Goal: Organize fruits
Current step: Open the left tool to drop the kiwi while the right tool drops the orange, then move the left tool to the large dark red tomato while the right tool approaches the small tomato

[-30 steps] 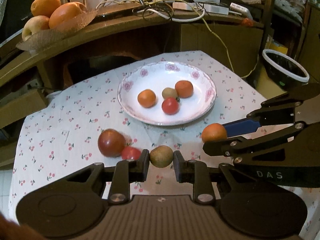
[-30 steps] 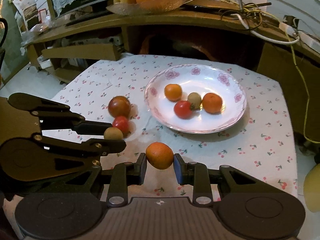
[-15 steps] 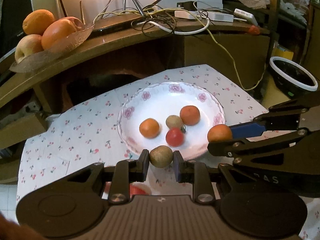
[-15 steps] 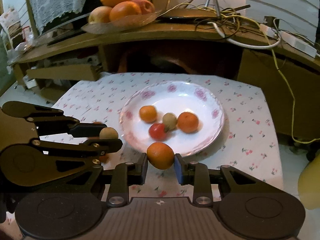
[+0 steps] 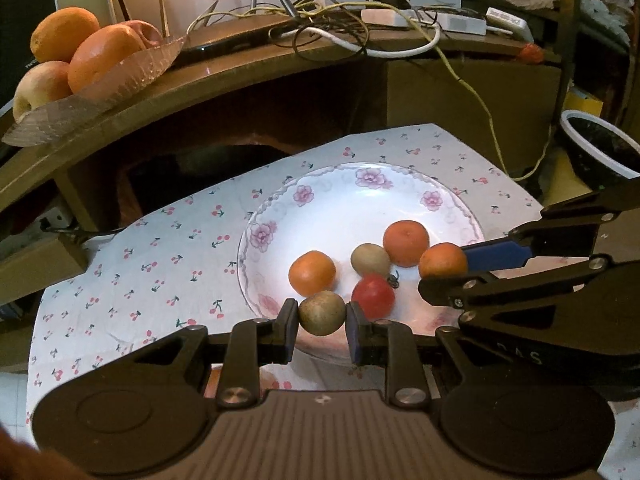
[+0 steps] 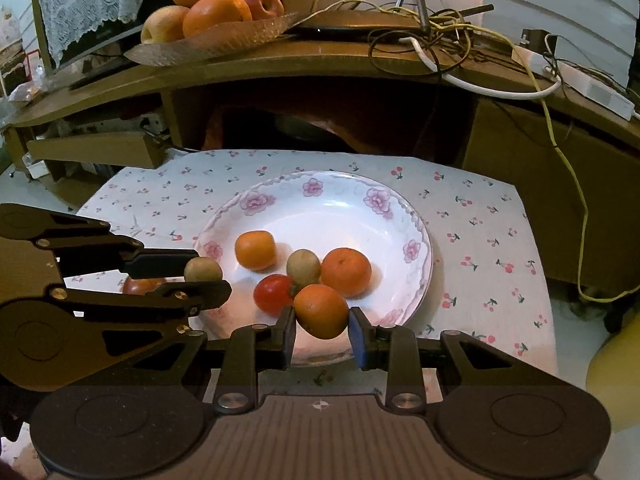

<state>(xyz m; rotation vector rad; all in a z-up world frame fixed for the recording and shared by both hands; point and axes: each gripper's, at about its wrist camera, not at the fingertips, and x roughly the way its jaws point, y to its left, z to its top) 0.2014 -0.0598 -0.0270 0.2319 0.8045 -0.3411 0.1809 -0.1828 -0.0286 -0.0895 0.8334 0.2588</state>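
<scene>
While the left gripper [image 5: 322,314] pinches a brownish-green fruit [image 5: 322,313] between its two fingers over the near rim of the floral plate [image 5: 360,196], the right gripper [image 6: 322,320] clamps an orange [image 6: 321,311] over the plate's near edge, just beside the left one. Four fruits lie in the plate: a small orange [image 6: 255,250], a second brownish-green fruit [image 6: 303,267], a larger orange [image 6: 346,272] and a red tomato [image 6: 274,294], clustered toward the near side. The plate sits on a cherry-print cloth [image 6: 480,240]. Partly hidden behind the left gripper's fingers, a reddish fruit [image 6: 140,285] rests on the cloth outside the plate. On the wooden shelf [image 6: 320,60] behind stands a glass dish [image 6: 208,42] of oranges and apples.
</scene>
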